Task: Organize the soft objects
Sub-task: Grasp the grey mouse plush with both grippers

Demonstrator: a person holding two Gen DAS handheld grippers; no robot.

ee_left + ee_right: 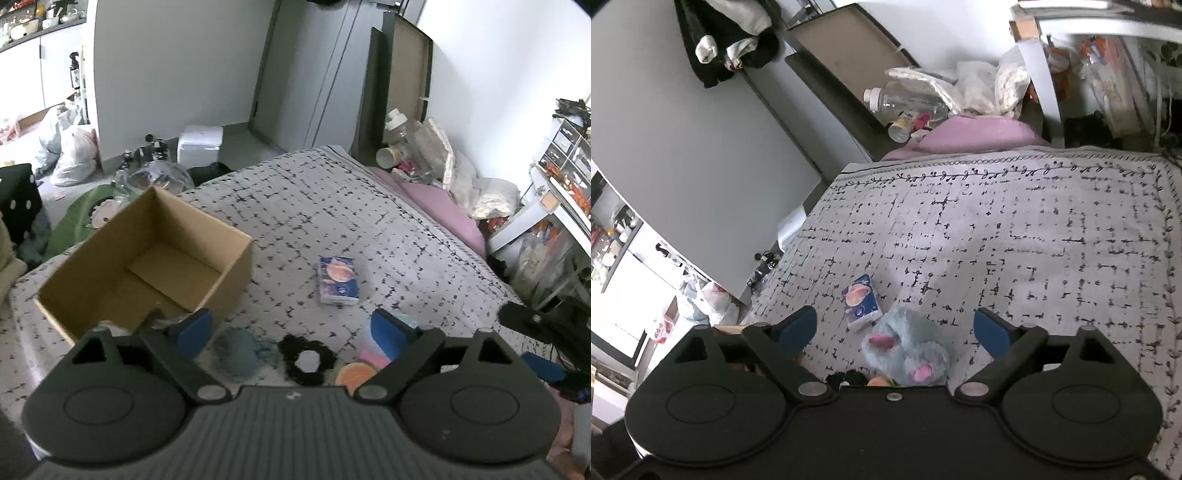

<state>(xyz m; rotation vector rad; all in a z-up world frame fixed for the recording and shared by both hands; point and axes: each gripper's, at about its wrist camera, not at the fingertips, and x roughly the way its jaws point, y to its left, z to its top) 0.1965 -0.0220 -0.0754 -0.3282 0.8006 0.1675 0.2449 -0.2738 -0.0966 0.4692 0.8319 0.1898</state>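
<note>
Both grippers hang over the patterned bedspread point(369, 206) with jaws spread and nothing between the blue pads: the left gripper point(291, 332) above a black scrunchie point(308, 360), a grey-blue fuzzy piece point(236, 350) and an orange-and-pink soft item point(356, 371), the right gripper point(895, 328) above a pale blue plush toy with pink ears point(908, 350). A small tissue pack point(338, 280) lies flat on the bedspread just beyond these things. The open cardboard box point(147, 258) stands on the bed to the left of the pack, near the left gripper's left finger.
</note>
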